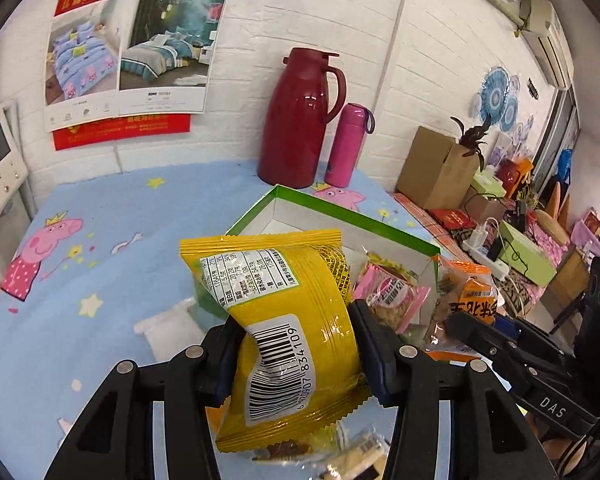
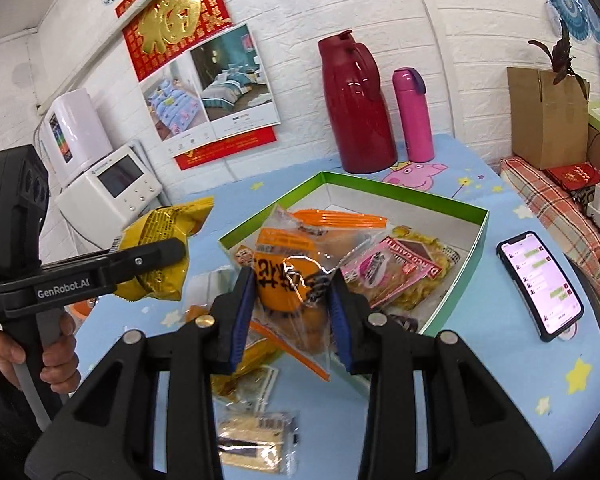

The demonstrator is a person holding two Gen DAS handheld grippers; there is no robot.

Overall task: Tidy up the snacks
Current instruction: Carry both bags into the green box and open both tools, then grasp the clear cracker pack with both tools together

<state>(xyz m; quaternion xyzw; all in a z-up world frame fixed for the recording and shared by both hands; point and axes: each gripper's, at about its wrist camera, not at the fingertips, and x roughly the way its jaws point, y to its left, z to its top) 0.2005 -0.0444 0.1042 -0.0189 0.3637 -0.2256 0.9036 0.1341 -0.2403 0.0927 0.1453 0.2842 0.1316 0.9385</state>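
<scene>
Clamping a yellow snack packet [image 1: 292, 344] between its fingers, the left gripper [image 1: 296, 354] holds it above the blue cartoon tablecloth [image 1: 100, 240], just near-left of the green-rimmed box [image 2: 466, 258]. To its right, the right gripper [image 2: 292, 312] is closed on an orange packet [image 2: 288, 276] over the box's near corner. A pink packet [image 2: 384, 268] lies inside the box. Loose wrapped snacks [image 2: 256, 436] lie nearest on the cloth. A phone [image 2: 540, 286] rests right of the box; farther back, bare cloth, then a red jug [image 2: 356, 108] and pink bottle [image 2: 414, 116] at the wall.

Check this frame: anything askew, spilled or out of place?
Nothing spilled or damaged. A phone with its screen lit lies on the tablecloth beside the green box, and a few snack packets lie loose outside it.
</scene>
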